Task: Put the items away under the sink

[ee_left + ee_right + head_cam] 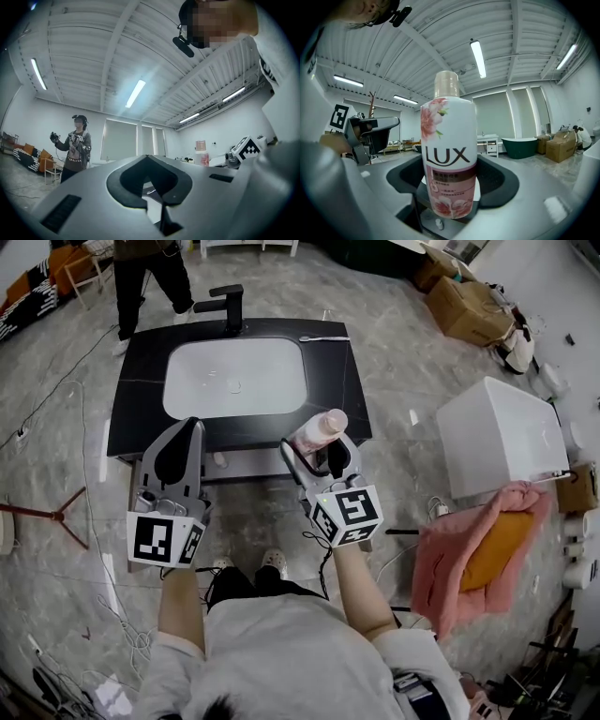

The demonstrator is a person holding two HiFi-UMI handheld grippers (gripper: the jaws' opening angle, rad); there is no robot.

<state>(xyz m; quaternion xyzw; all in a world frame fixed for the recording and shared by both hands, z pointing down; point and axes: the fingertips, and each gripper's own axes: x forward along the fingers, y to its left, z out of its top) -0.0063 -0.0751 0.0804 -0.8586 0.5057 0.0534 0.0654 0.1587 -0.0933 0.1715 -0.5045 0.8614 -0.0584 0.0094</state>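
Right gripper view: my right gripper (451,190) is clamping the Lux bottle (449,140) upright at the front edge of the sink counter (139,418); my left gripper (151,185) is hanging closed, empty. Lowering should be slow, bottle vertical.

A test hall staged as a bathroom. A lone black sink counter (141,371) stands on bare floor (394,381) just ahead of the left gripper (190,427) and right gripper (321,448). Loose cables (82,409) trail left of the left gripper, and cardboard boxes (464,301) sit far right of the right gripper. Overhead are a ribbed metal ceiling (84,42) and strip lights (478,58). A bathtub (520,146) stands beyond the right gripper.
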